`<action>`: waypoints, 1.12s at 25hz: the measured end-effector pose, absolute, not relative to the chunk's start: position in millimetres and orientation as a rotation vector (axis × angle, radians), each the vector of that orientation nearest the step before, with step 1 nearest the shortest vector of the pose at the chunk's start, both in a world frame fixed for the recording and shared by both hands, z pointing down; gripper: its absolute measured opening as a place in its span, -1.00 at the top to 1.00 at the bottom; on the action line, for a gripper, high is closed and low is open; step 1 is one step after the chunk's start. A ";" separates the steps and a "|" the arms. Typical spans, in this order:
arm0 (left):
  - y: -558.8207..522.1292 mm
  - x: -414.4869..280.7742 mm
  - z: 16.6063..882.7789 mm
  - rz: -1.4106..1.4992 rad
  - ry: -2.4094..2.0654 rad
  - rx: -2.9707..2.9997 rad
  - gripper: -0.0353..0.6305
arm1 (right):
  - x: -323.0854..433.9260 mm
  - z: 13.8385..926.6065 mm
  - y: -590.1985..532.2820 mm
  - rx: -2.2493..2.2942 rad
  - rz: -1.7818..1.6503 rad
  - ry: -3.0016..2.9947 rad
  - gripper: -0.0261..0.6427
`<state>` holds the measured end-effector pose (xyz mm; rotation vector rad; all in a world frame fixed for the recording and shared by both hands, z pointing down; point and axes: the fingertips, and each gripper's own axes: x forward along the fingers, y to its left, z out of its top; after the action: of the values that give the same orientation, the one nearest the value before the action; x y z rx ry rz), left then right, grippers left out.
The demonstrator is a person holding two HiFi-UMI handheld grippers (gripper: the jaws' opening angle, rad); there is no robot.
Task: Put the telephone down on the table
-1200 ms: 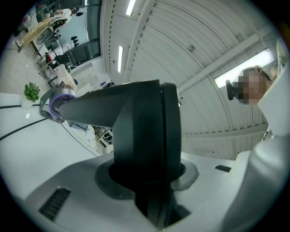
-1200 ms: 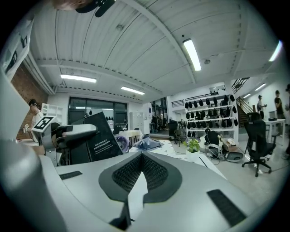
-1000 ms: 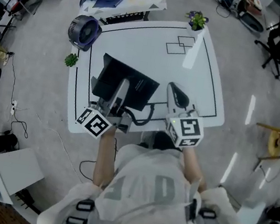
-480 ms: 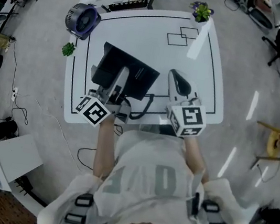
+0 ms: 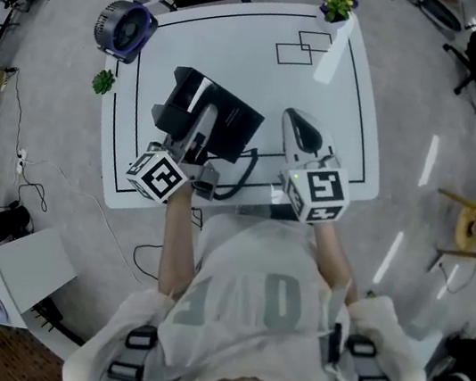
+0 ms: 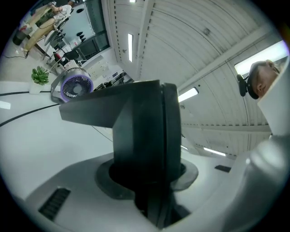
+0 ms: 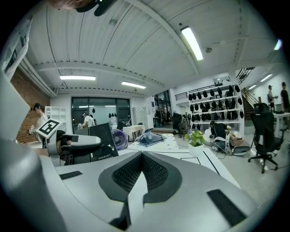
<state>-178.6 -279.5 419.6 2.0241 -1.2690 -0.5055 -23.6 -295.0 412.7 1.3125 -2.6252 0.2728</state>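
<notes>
The black telephone (image 5: 218,123) hangs tilted over the left half of the white table (image 5: 344,94), with its dark cord (image 5: 238,181) looping toward the near edge. My left gripper (image 5: 195,133) is shut on its near side. In the left gripper view the telephone's black body (image 6: 140,131) fills the gap of the left gripper (image 6: 152,181), and that view points up at the ceiling. My right gripper (image 5: 300,130) hovers beside the telephone on its right, shut and empty. In the right gripper view the right gripper (image 7: 140,158) has its pads together, with the telephone (image 7: 100,141) at left.
A purple fan (image 5: 125,28) stands at the table's far left corner and a potted plant (image 5: 334,4) at the far right corner. Two outlined rectangles (image 5: 298,49) are drawn on the far part of the table. A white box (image 5: 23,262) sits on the floor at left.
The telephone in my left gripper has tipped up and shows more of its left side. The right gripper has stayed beside it, shut.
</notes>
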 end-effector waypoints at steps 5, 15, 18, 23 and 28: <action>-283.0 -174.1 446.1 -0.410 -1.268 1.976 0.42 | -20.6 424.4 -297.0 1.316 0.302 -2.589 0.90; -288.5 -162.2 491.9 -0.302 -1.229 1.870 0.42 | -7.3 445.4 -296.6 1.331 0.365 -2.538 0.90; -290.2 -160.8 500.7 -0.254 -1.243 1.865 0.42 | -5.0 448.2 -296.6 1.333 0.371 -2.527 0.90; -290.0 -157.9 511.1 -0.217 -1.238 1.850 0.42 | 2.8 455.2 -295.4 1.348 0.397 -2.492 0.90; -290.3 -156.5 517.7 -0.221 -1.214 1.825 0.42 | 2.2 457.3 -295.3 1.342 0.405 -2.492 0.90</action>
<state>-156.5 -290.3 517.7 1.8254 -1.2139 -0.2205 2.2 -295.3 457.3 1.3423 -2.4923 0.4054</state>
